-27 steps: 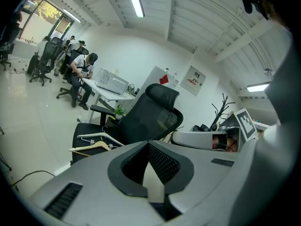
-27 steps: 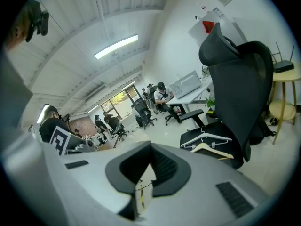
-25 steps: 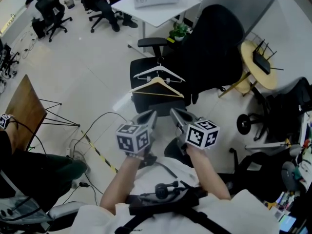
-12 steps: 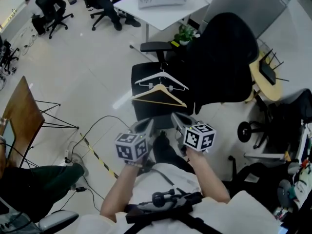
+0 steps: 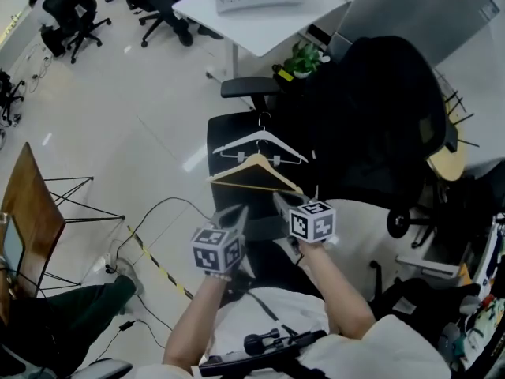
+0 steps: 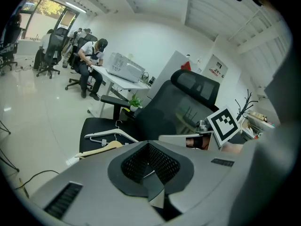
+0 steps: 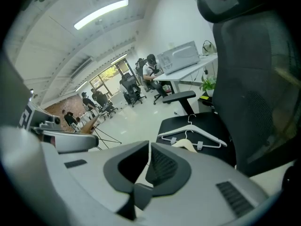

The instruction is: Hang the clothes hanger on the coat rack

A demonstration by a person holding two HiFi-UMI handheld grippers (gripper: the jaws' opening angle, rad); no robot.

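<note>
Closer to wooden hanger (image 5: pixel 254 166): left gripper (image 5: pixel 237 211) fingers together; right gripper (image 5: pixel 279 200) fingers parting, empty.

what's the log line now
wooden hanger, white hanger: on office chair seat | left hand-held gripper: shut, empty | right hand-held gripper: just opening, empty
</note>
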